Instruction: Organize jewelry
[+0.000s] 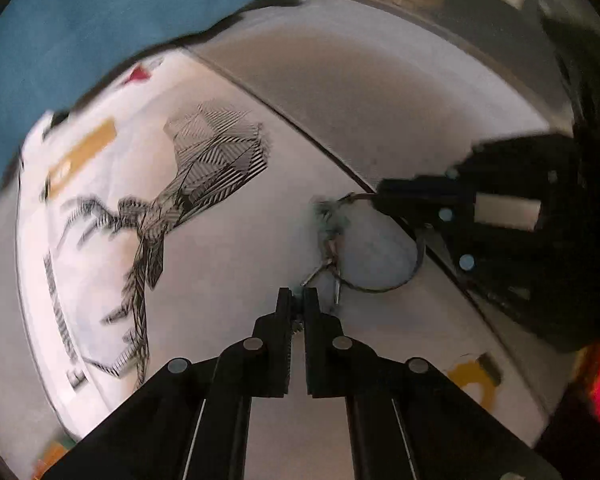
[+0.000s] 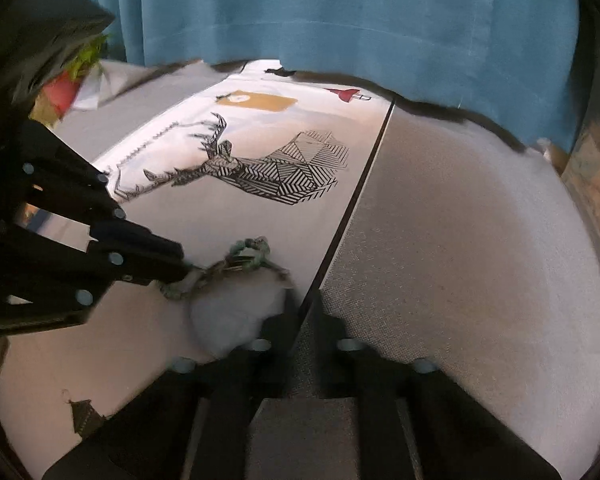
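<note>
A: You have the deer-print cloth (image 2: 260, 208) spread wide, and the necklace (image 1: 364, 248) lies near its seam with the grey mat (image 2: 460, 240), at about two o'clock from your left gripper (image 1: 298, 300).

B: And the jaws?

A: Left is clenched on the beaded end. The right gripper (image 1: 384, 196) has closed too, seemingly pinching the wire loop. Lift both together, evenly, so the loop won't twist.

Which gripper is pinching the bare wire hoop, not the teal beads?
The right gripper: it is shut on the wire hoop. The left gripper is shut on the teal beads instead.
</note>
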{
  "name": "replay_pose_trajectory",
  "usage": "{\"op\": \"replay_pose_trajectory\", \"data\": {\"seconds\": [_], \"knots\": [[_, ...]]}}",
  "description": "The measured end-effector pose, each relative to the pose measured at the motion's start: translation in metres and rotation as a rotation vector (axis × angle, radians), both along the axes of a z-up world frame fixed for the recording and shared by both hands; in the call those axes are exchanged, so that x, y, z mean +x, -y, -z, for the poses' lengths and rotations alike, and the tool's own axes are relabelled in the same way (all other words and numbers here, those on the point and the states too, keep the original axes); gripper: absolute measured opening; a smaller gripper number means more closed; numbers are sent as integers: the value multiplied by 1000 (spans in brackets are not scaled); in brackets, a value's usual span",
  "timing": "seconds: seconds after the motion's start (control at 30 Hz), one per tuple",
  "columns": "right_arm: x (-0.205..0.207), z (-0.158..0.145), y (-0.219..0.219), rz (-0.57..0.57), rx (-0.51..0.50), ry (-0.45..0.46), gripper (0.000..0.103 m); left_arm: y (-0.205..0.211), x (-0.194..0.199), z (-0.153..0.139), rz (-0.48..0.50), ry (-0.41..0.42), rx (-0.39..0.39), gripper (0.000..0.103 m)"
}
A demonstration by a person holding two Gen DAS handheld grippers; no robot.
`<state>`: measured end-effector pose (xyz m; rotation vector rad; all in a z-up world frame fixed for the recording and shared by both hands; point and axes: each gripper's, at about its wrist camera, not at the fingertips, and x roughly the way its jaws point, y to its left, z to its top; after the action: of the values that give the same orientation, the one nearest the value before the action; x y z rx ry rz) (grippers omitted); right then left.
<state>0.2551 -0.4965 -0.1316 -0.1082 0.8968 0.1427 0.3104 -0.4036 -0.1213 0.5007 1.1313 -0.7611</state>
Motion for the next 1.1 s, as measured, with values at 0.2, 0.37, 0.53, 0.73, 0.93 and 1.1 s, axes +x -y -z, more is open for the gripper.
{"op": "replay_pose_trajectory", "data": {"seconds": [0.2,0.37,0.53,0.73,0.93,1.1], "knots": [[-11,-8,27,132,-36,28,2,-30,14,-21,-86,84,27,3],[-30,-16,39,181,-29,23,3,-43,4,-38,-106,107,16,3],[-59,-37,25,185,-50,55,2,-60,-21,-65,-144,115,-26,3],[-99,-68,6,212,-15,83,3,-92,-65,-106,-238,124,-103,3],[-153,-104,-33,199,22,117,3,-134,-125,-145,-314,182,-150,3],[-201,-121,-80,153,51,120,3,-176,-187,-166,-348,227,-151,3]]}}
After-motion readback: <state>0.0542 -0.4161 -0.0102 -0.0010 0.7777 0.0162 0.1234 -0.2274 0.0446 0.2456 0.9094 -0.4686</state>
